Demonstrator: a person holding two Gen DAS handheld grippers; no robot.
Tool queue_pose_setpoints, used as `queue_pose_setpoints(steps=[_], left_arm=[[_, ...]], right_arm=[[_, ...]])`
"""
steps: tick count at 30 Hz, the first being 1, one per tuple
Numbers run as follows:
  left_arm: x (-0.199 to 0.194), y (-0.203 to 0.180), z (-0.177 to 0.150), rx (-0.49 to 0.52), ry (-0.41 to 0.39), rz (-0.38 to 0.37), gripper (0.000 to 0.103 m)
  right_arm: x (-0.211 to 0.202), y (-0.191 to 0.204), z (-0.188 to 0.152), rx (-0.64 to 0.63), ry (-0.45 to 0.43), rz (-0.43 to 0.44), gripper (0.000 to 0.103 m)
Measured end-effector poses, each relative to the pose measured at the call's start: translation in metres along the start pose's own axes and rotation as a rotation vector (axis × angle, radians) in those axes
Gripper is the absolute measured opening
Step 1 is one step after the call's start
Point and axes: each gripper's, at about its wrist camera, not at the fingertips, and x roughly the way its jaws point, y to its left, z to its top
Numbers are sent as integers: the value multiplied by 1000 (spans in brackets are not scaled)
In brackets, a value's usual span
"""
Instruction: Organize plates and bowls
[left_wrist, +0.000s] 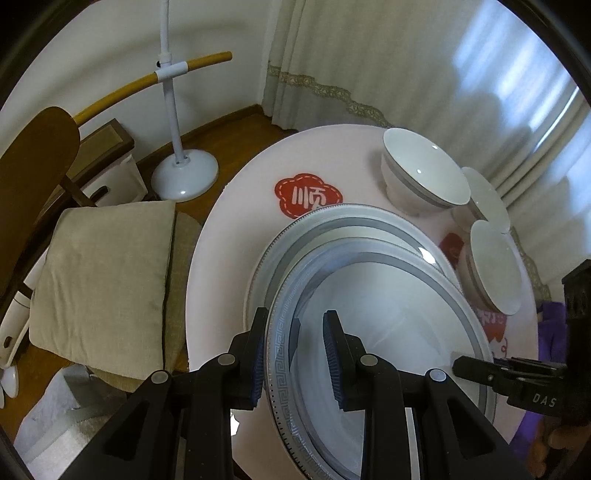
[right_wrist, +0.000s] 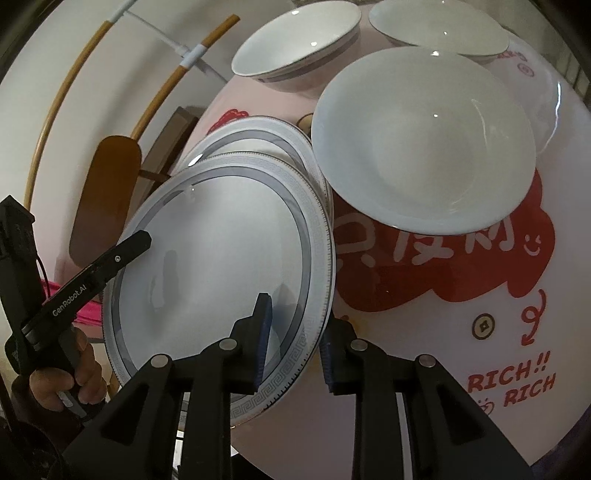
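My round pink table (left_wrist: 229, 258) carries everything. At its near left, the patterned-rim plate (right_wrist: 221, 258) lies over a second plate (right_wrist: 258, 133); three white bowls (right_wrist: 424, 140) sit beyond, right. My left tongs (left_wrist: 297, 358) and right tongs (right_wrist: 295, 350) each straddle its rim, pads not clearly pressing.

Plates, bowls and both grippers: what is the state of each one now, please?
Top plate: tilted, rim between both grippers' fingers.
Lower plate: flat on the table.
Three bowls: upright, empty, not stacked.
Left gripper: straddles the plate rim.
Right gripper: straddles the opposite rim.
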Motion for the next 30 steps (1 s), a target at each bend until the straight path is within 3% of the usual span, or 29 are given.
queue_pose_setpoints(steps=[14,30], left_arm=[[32,-2,11,8,9,7,24],[41,-1,19,31,-19,27,24]], right_arm=[[7,8,9,22,-2,-80,28],[14,19,12,52,-16,-162,36]])
